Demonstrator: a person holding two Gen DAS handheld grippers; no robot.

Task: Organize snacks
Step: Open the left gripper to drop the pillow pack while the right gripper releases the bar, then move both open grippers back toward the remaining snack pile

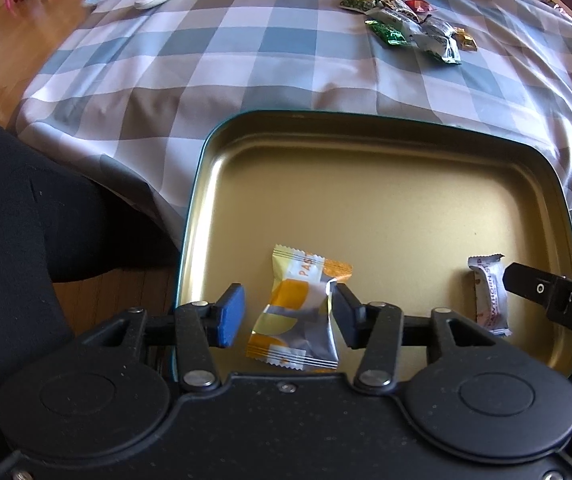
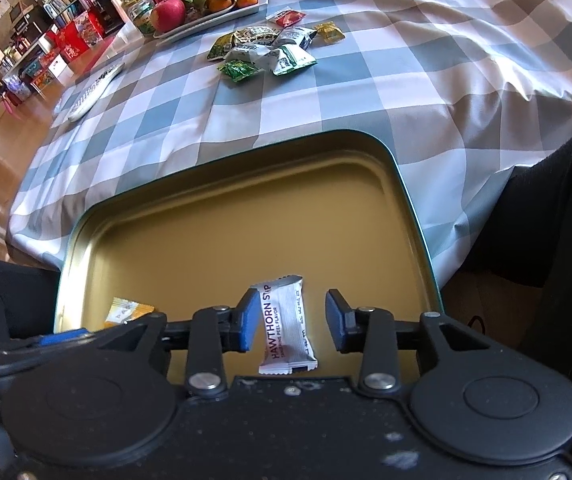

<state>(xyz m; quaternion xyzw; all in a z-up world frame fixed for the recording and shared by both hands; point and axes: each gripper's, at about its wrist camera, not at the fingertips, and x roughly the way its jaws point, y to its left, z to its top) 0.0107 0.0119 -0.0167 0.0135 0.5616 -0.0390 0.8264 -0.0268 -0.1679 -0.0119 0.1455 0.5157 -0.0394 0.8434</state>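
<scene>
Both wrapped snacks lie in the gold tin (image 1: 366,200): the orange-and-silver packet (image 1: 298,312) between the spread left gripper (image 1: 286,312), the white hawthorn strip (image 2: 286,324) between the parted right gripper (image 2: 290,320). One left pad (image 1: 344,308) may brush foil — hard to tell. Light, crinkly, slippery wrappers — pinch across the filled middle, not the flimsy crimped ends. More snacks (image 2: 265,50) wait on the checked cloth (image 2: 366,80).

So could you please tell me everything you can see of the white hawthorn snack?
The hawthorn snack is a small white crimped wrapper, printed "HAWTHORN" in purple, seemingly plastic and sealed. It lies flat on the gold floor of the tin, near its front edge, between the right tool's open pads, right pad clearly apart.
</scene>
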